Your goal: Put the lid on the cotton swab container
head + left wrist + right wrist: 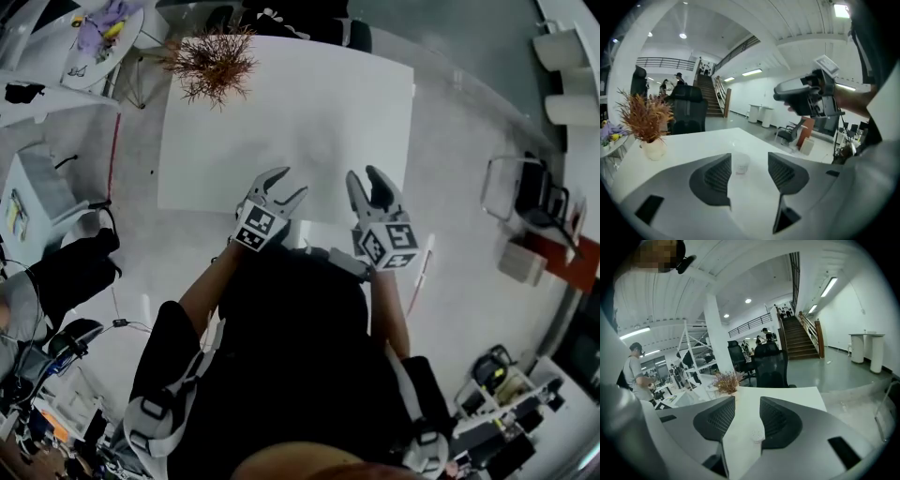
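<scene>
A small clear cotton swab container (740, 164) stands on the white table (309, 122), seen in the left gripper view just beyond the gap between the jaws. A small round white lid (757, 433) lies flat on the table, showing in the right gripper view low beside the right jaw's edge. My left gripper (279, 192) (749, 157) is held over the table's near edge, open and holding nothing. My right gripper (367, 186) (747, 401) hovers beside it, also open and empty. In the head view the container and lid are lost in the bright tabletop.
A dried plant in a white pot (211, 61) (644, 119) stands at the table's far left corner. A black office chair (686, 110) (771, 364) is behind the table. Another chair (525, 192) stands on the floor to the right, and cluttered desks (56, 56) are on the left.
</scene>
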Tool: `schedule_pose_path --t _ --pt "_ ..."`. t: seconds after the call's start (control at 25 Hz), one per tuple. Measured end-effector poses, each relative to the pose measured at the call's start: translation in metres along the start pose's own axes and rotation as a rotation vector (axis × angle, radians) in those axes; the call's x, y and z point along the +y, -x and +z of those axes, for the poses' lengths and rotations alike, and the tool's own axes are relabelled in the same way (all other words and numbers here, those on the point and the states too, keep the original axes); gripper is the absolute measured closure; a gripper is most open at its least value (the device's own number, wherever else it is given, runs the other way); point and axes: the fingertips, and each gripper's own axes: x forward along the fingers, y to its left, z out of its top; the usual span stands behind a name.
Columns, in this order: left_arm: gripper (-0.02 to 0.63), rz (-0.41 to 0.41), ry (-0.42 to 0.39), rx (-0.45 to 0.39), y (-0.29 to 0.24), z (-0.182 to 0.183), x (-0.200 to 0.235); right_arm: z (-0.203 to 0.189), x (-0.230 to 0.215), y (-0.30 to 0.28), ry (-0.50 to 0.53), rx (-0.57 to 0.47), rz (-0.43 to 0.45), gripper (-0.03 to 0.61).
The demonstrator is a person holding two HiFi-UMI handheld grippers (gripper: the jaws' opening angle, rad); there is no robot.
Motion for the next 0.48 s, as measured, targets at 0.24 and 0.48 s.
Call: schedule_pose_path --t 0.24,0.48 --pt "0.370 -0.136 -0.077 0.103 -0.061 -0.041 0.013 -0.027 -0.026 -0.064 -0.024 0.214 0.119 0.422" --pt "0.360 -0.192 -0.135 0.173 -0.107 -0.068 0.028 -0.042 -0.055 -0.119 -0.040 0.374 0.228 0.422"
